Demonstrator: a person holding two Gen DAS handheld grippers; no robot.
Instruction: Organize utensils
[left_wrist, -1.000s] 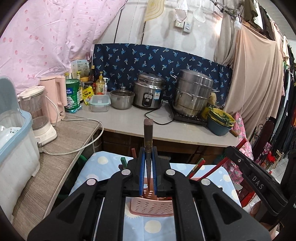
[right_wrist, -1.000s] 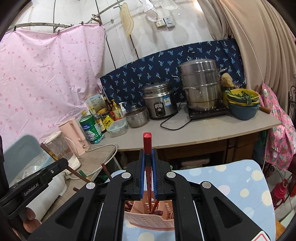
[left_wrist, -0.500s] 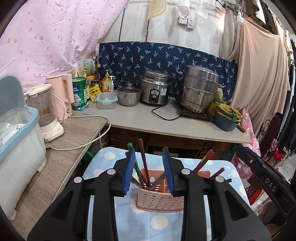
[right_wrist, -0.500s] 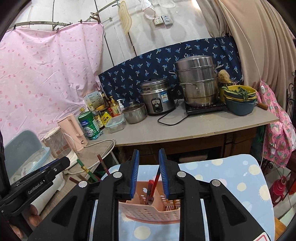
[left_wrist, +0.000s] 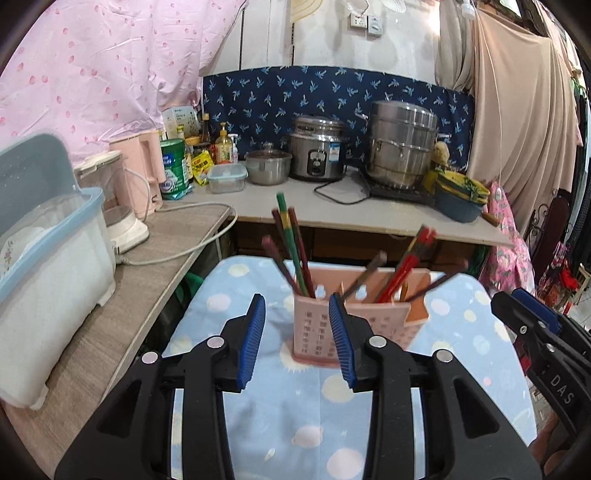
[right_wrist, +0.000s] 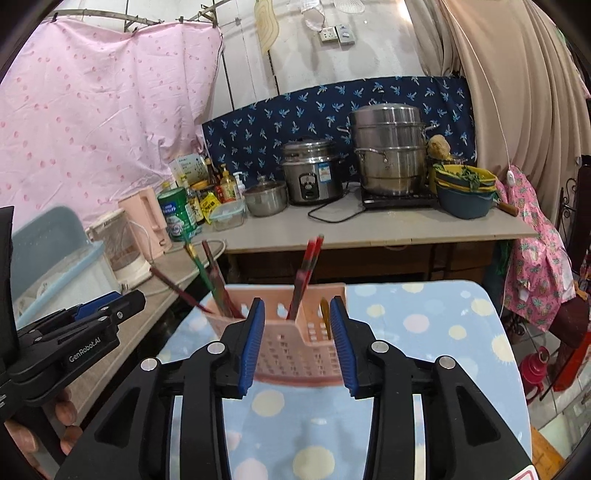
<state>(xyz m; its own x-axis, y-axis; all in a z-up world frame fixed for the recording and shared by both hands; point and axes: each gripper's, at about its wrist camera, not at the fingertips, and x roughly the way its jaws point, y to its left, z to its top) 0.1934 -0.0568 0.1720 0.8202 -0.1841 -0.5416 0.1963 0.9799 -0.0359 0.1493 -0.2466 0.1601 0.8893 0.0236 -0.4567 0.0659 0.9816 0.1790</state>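
Left wrist view blurs your chopsticks (left_wrist: 295, 254) standing in the pink holder (left_wrist: 321, 325); left gripper (left_wrist: 297, 314) and right gripper (right_wrist: 297, 317) gape wide, empty.

Your two grippers face a utensil holder (left_wrist: 354, 325) standing on a cloth-covered board (left_wrist: 295, 424), with a kitchen counter (left_wrist: 369, 218) behind it.

Chopsticks (left_wrist: 295, 251) stand in the holder's left compartment and more chopsticks (left_wrist: 406, 266) lean in the compartments to its right. Your left gripper (left_wrist: 297, 339) sits just before the holder's left end; your right gripper (right_wrist: 297, 339) is just before its middle. On the counter behind, from left to right, you have a kettle (left_wrist: 138, 177), a tin (left_wrist: 173, 166), a lidded food box (left_wrist: 226, 178), a small pot (left_wrist: 267, 168), a rice cooker (left_wrist: 317, 147), a steamer pot (left_wrist: 400, 144) and stacked bowls (left_wrist: 460, 195). A dish-drainer box (left_wrist: 48, 266) sits on the side counter to your left.
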